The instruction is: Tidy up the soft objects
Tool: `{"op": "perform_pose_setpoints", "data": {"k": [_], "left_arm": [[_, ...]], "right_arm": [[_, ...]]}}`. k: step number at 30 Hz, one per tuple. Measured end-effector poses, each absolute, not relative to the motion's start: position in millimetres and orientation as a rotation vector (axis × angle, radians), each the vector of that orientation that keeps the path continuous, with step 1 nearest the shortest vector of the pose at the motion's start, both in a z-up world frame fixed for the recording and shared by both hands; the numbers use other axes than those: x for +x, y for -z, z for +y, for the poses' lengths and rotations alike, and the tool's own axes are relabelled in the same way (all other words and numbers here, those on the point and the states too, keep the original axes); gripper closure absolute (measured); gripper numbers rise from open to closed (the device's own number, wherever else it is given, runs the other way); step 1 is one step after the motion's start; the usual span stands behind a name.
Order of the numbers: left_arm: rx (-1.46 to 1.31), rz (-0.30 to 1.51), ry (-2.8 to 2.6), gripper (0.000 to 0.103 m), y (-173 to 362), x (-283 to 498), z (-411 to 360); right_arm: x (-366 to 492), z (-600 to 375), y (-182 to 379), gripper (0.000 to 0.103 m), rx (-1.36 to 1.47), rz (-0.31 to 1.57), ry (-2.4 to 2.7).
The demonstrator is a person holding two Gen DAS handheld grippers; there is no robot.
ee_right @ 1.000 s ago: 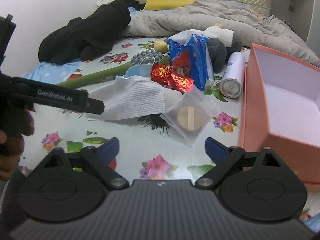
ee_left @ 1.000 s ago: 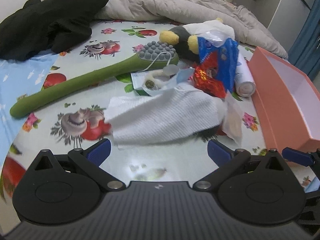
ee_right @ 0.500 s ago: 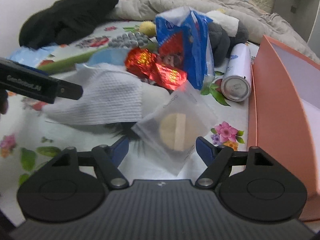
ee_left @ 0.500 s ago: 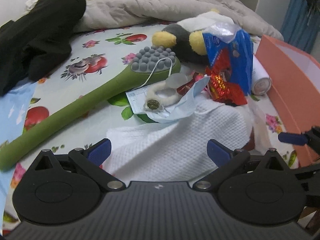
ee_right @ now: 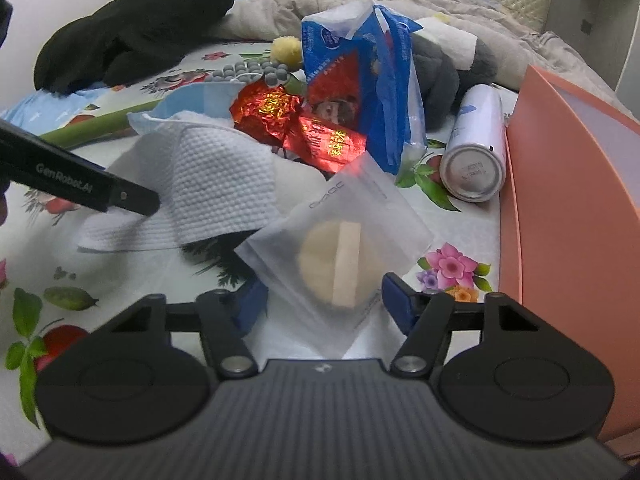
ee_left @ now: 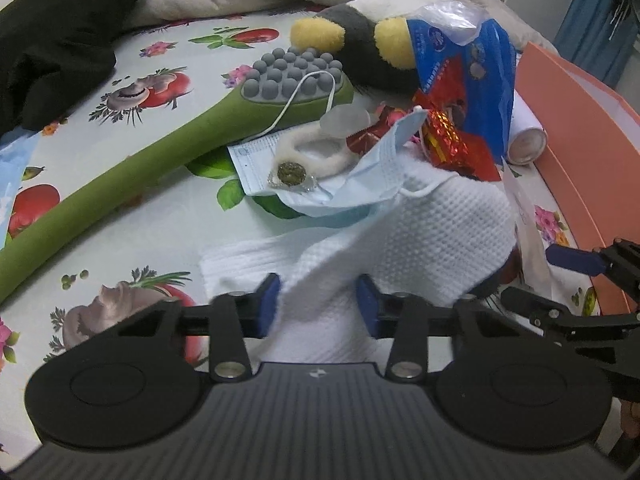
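Note:
A white waffle-weave cloth [ee_left: 432, 232] lies crumpled on the flowered bed sheet. My left gripper [ee_left: 318, 304] is down over its near edge, jaws closing, and a raised fold of cloth is pinched between the blue pads. A clear packet with a round beige puff [ee_right: 340, 240] lies flat to the right of the cloth [ee_right: 216, 176]. My right gripper [ee_right: 324, 302] straddles the packet's near end with its jaws closing. Its pads stand beside the packet's edges without pressing on them. One of the right gripper's fingers [ee_left: 572, 258] shows at the edge of the left wrist view.
Behind the cloth lie a blue face mask [ee_left: 360, 184], red foil wrappers [ee_left: 452, 140], a blue snack bag [ee_left: 472, 64], a plush toy [ee_left: 360, 52] and a green massage stick [ee_left: 160, 152]. A white can [ee_right: 476, 152] lies against an open pink box [ee_right: 560, 200] on the right. A black garment [ee_left: 48, 40] lies far left.
Both grippers came down and forward onto the bed. The left jaws narrowed from wide open onto the cloth's fold. The right jaws narrowed around the puff packet.

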State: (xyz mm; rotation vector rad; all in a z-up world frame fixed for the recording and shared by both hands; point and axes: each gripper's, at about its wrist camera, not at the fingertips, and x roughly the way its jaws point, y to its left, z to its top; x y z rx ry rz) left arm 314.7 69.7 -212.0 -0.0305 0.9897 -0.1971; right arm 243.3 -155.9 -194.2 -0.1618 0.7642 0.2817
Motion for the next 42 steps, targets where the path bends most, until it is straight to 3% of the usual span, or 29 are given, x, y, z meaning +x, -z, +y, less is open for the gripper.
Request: {"op": "perform_pose_setpoints", "data": {"k": [1,4,8,14,20,34,42], "left_arm": [[-0.028,0.994,0.187,0.078,209.9,313.4,68.6],[-0.039,0.994,0.169,0.090,199.8,309.2,65.4],[-0.074,0.986,0.161,0.094,187.3,301.8,60.6],[-0.126,0.987,0.153,0.095,170.9,279.0,51.4],[-0.182,0.955,0.143,0.096,156.4,245.9,45.3],[-0.310,0.927,0.126,0.096,145.6,176.4,43.7],[-0.382,0.974,0.158,0.096,165.7,152.0,33.9]], "right_arm": [[243.4,-155.1,195.2,0.038,-0.171,0.758,-0.284],[240.0,-154.5,197.4,0.048,-0.196,0.734,-0.288],[237.7,-155.7,195.9,0.069,-0.206,0.724,-0.288],[223.8,-159.8,185.8,0.084,-0.217,0.714,-0.280],[205.0,-162.8,171.8,0.090,-0.234,0.709,-0.302],[157.1,-169.3,147.4,0.091,-0.346,0.714,-0.320],[126.4,-171.7,152.2,0.091,-0.444,0.751,-0.327]]}}
